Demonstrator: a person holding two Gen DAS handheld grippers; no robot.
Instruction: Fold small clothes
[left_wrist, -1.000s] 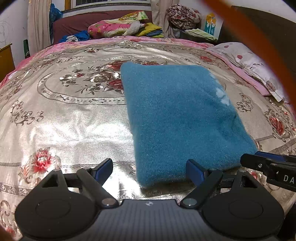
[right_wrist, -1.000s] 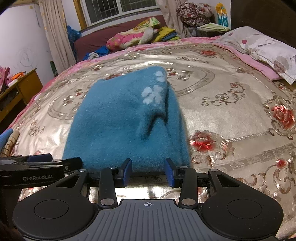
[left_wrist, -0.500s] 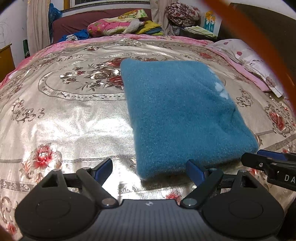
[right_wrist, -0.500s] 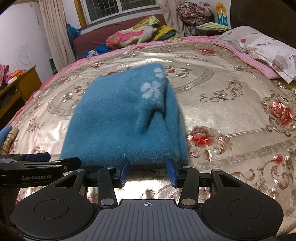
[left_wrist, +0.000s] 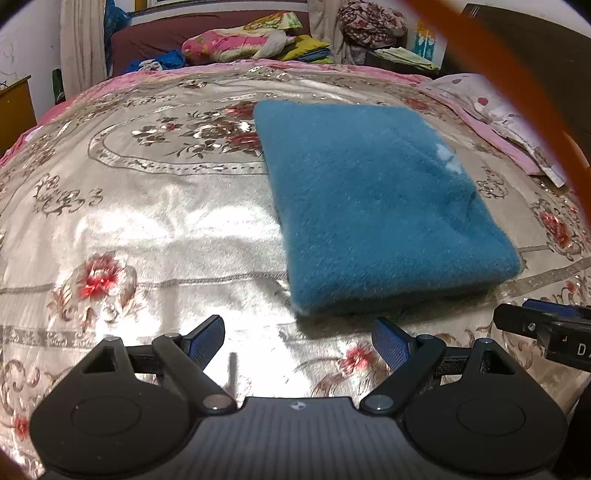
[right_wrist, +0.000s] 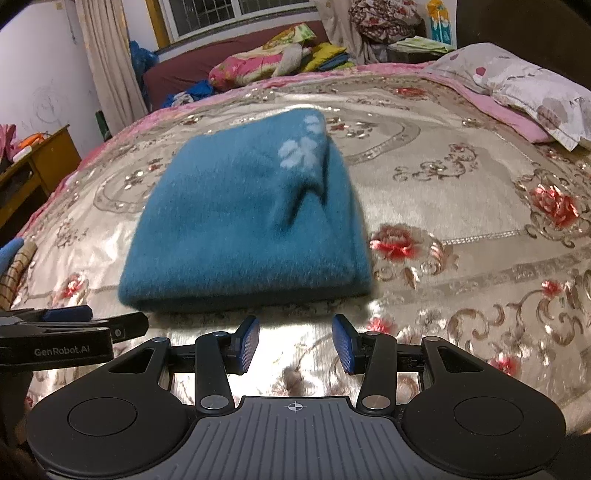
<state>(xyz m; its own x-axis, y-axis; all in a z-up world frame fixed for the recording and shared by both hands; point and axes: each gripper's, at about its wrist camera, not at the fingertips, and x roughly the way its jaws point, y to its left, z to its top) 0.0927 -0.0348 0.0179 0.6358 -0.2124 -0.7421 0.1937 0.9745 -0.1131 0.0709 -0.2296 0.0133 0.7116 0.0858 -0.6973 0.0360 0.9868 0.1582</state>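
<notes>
A fuzzy teal garment (left_wrist: 373, 199) with white paw prints lies folded into a flat rectangle on the floral satin bedspread (left_wrist: 147, 229). In the right wrist view the same garment (right_wrist: 247, 221) shows its paw prints near the far right corner. My left gripper (left_wrist: 297, 341) is open, a short way back from the garment's near edge, holding nothing. My right gripper (right_wrist: 295, 345) is open too, just short of the near edge, with nothing between its fingers. Each gripper shows in the other's view: the right gripper (left_wrist: 546, 328) at the right edge, the left gripper (right_wrist: 74, 325) at the left edge.
Pillows (right_wrist: 532, 85) lie along the bed's right side. Heaped bedding and clothes (right_wrist: 280, 55) sit on a dark red sofa past the bed. A wooden cabinet (right_wrist: 40, 162) stands at the left. An orange cable (left_wrist: 509, 85) crosses the left wrist view.
Both grippers have drawn back from the garment's near edge, which now lies clear of the fingers. The right gripper's jaws have widened. The garment stays flat on the bed.
</notes>
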